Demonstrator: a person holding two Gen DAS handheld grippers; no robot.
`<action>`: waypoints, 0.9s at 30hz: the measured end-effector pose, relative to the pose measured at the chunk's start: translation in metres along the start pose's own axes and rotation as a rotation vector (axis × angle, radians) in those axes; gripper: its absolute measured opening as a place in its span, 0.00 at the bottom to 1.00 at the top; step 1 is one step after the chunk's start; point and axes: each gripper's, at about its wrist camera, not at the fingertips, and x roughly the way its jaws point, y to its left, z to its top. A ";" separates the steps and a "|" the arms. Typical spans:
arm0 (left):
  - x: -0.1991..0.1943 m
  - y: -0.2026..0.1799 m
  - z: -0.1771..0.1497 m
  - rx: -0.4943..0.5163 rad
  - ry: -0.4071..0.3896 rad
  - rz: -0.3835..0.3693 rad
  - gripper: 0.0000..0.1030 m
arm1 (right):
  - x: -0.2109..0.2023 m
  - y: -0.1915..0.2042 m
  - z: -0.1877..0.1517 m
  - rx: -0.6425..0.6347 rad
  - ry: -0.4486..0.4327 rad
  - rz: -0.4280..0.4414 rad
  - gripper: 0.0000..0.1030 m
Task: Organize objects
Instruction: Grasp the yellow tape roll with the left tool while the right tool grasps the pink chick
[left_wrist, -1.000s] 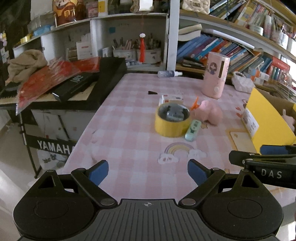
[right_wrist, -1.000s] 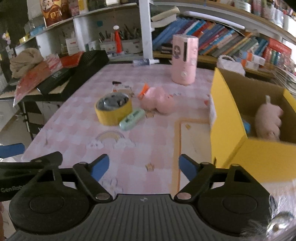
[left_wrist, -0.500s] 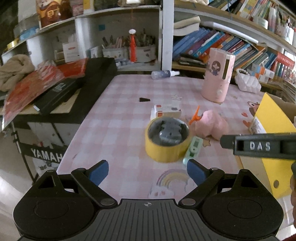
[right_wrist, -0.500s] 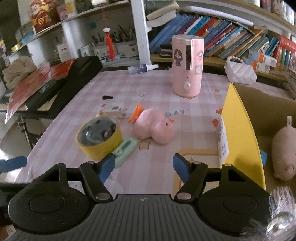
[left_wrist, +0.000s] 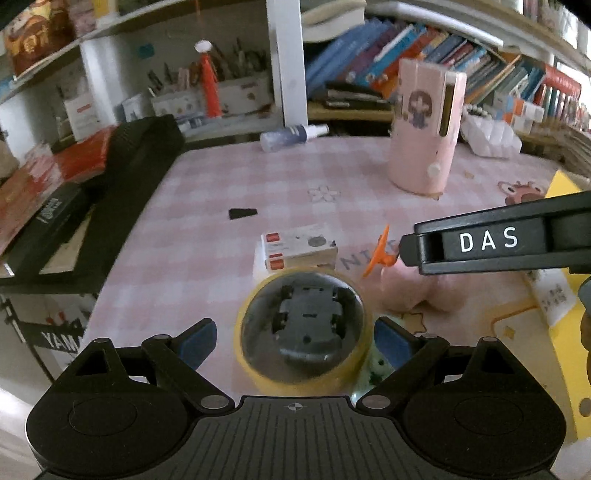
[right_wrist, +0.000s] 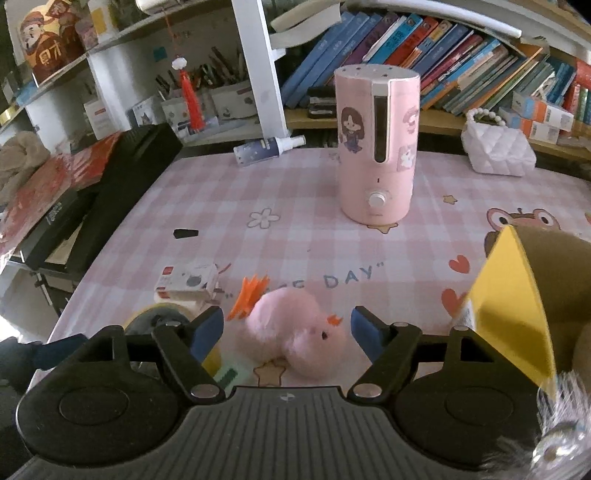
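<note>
Both grippers have advanced across the table: the left gripper (left_wrist: 291, 336), wide open, now straddles the yellow tape roll (left_wrist: 303, 332), while the right gripper (right_wrist: 286, 326), jaws just reopening, brackets the pink plush chick (right_wrist: 295, 332), both ungrasped, the yellow box (right_wrist: 517, 299) at right.

Left gripper (left_wrist: 293, 341) fingers (left_wrist: 195, 339) spread wide on either side of the yellow tape roll (left_wrist: 303, 332), pads not touching it. A dark toy car (left_wrist: 304, 317) sits inside the roll. Small white box (left_wrist: 297, 247) just behind the roll. Pink plush (left_wrist: 410, 291) with orange tuft lies right of the roll, partly hidden by the right gripper (left_wrist: 495, 242) finger marked DAS. Pink cylinder (left_wrist: 424, 129) upright toward the far right of the counter (left_wrist: 207, 258); spray bottle (left_wrist: 291, 136) lies at the far edge. Small black piece (left_wrist: 242, 213) mid-counter. Yellow box (left_wrist: 565, 339) at right edge.
</note>
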 end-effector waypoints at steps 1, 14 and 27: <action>0.004 0.000 0.001 -0.001 0.006 -0.005 0.91 | 0.005 0.000 0.001 -0.004 0.010 0.003 0.73; 0.013 0.002 0.003 -0.019 0.018 -0.031 0.84 | 0.047 -0.003 0.006 -0.019 0.116 0.001 0.77; -0.048 0.022 -0.007 -0.102 -0.088 -0.009 0.84 | 0.029 -0.006 0.001 0.003 0.036 0.031 0.65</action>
